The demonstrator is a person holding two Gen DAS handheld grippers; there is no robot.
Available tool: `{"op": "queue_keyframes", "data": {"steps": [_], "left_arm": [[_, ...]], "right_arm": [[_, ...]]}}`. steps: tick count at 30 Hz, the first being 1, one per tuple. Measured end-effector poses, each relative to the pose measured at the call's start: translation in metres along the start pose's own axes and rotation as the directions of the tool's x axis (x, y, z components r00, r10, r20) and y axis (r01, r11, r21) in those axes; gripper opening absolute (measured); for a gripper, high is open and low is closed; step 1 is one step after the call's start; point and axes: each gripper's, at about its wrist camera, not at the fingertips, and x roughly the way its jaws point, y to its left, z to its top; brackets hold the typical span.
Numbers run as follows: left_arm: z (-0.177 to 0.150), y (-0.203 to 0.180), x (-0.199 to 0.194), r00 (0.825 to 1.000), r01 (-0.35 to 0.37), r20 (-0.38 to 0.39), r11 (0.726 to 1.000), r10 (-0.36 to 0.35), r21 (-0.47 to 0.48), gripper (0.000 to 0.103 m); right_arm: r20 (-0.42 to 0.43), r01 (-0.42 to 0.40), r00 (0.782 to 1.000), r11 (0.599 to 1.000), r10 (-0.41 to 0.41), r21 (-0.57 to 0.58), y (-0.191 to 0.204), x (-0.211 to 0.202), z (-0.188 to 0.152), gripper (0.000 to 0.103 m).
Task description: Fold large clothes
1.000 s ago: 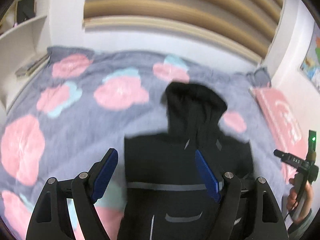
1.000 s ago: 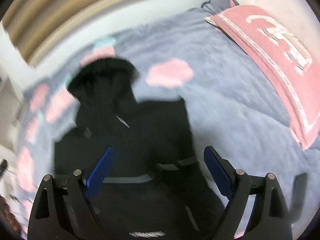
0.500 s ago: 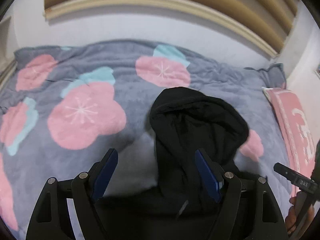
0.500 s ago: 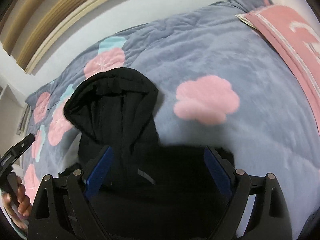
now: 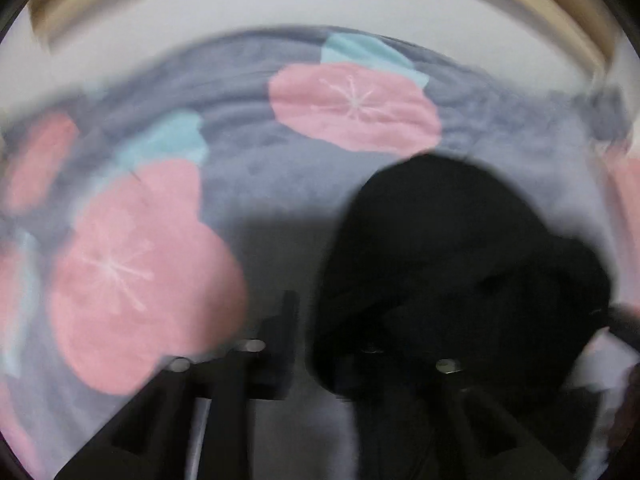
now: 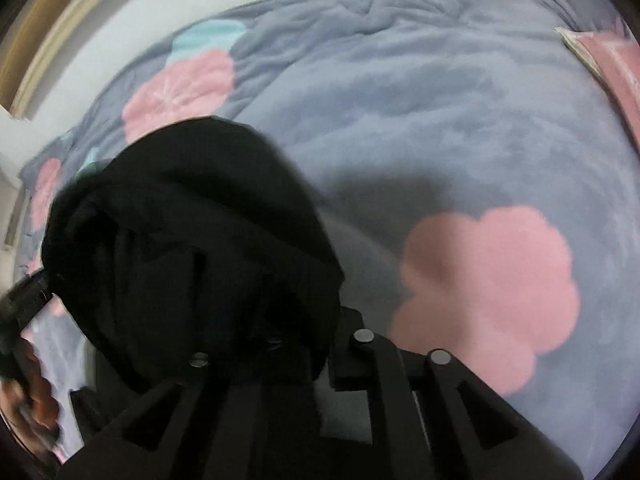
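Hoodie (image 5: 460,264) fabric, black, is seen bunched on a grey-blue blanket (image 6: 420,128) printed with pink flowers, which covers the bed. In the left wrist view, which is heavily blurred, the hood lies at the right, and the left gripper (image 5: 316,344) is seen with its jaws just drawn together; one finger (image 5: 286,320) is visible beside the cloth, while the other is lost under the dark fabric, so a clenched grip on the hoodie edge is read. In the right wrist view the right gripper (image 6: 276,344) is likewise closed, its jaws just brought together, with the hood draped over and between the fingers. A hand (image 6: 38,400) holding the other tool is seen at the lower left edge. A pink pillow (image 6: 616,68) lies at the far right.
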Motion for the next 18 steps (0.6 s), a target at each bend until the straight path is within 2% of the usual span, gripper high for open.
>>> {"op": "queue_keyframes", "data": {"steps": [1,2,3,5,6,7,8,9,10,11,13,15,18], "left_arm": [[0.002,0.013,-0.017,0.995,0.095,0.043,0.994,-0.092,-0.05,0.014],[0.002,0.02,-0.03,0.987,0.15,0.069,0.986,-0.146,-0.069,0.014],[-0.001,0.028,-0.046,0.971,0.227,0.1,0.97,-0.217,-0.091,0.016],[-0.012,0.039,-0.062,0.939,0.335,0.127,0.936,-0.321,-0.111,0.018],[-0.019,0.04,-0.06,0.943,0.325,0.113,0.94,-0.314,-0.106,0.024],[-0.028,0.041,-0.048,0.964,0.262,0.069,0.961,-0.256,-0.093,0.031],[-0.035,0.041,-0.03,0.98,0.199,0.012,0.976,-0.198,-0.087,0.032],[-0.046,0.044,0.0,0.986,0.135,-0.082,0.986,-0.144,-0.1,0.032],[-0.054,0.046,0.024,0.981,0.097,-0.155,0.989,-0.113,-0.108,0.032],[-0.065,0.048,0.05,0.968,0.088,-0.223,0.989,-0.112,-0.115,0.033],[-0.069,0.048,0.051,0.978,0.109,-0.167,0.988,-0.126,-0.105,0.034],[-0.065,0.045,0.037,0.98,0.119,-0.149,0.989,-0.131,-0.089,0.036],[-0.068,0.045,0.005,0.985,0.118,-0.122,0.993,-0.12,-0.027,0.054]], "right_arm": [[0.065,-0.022,0.998,1.0,0.024,-0.02,0.0,-0.022,-0.001,0.006],[0.118,-0.013,0.993,0.999,0.019,-0.053,0.002,-0.042,-0.005,0.006],[0.151,-0.005,0.988,0.997,0.016,-0.077,0.004,-0.054,-0.011,0.006],[0.171,0.014,0.985,0.995,0.003,-0.094,0.003,-0.061,-0.024,0.006],[0.152,0.02,0.988,0.995,-0.006,-0.093,0.0,-0.053,-0.03,0.006],[0.124,0.024,0.992,0.995,-0.012,-0.093,-0.003,-0.043,-0.036,0.006],[0.068,0.026,0.997,0.996,-0.02,-0.088,-0.008,-0.022,-0.042,0.006],[0.014,0.03,0.999,0.996,-0.029,-0.084,-0.011,-0.002,-0.048,0.007],[-0.04,0.035,0.998,0.995,-0.039,-0.091,-0.012,0.019,-0.053,0.007],[-0.085,0.038,0.995,0.994,-0.047,-0.098,-0.012,0.038,-0.057,0.007],[-0.108,0.051,0.992,0.992,-0.063,-0.116,-0.01,0.051,-0.061,0.01],[-0.113,0.056,0.991,0.99,-0.071,-0.13,-0.007,0.043,-0.057,0.015],[-0.089,0.059,0.993,0.981,-0.077,-0.182,-0.006,0.013,-0.052,0.026]]}}
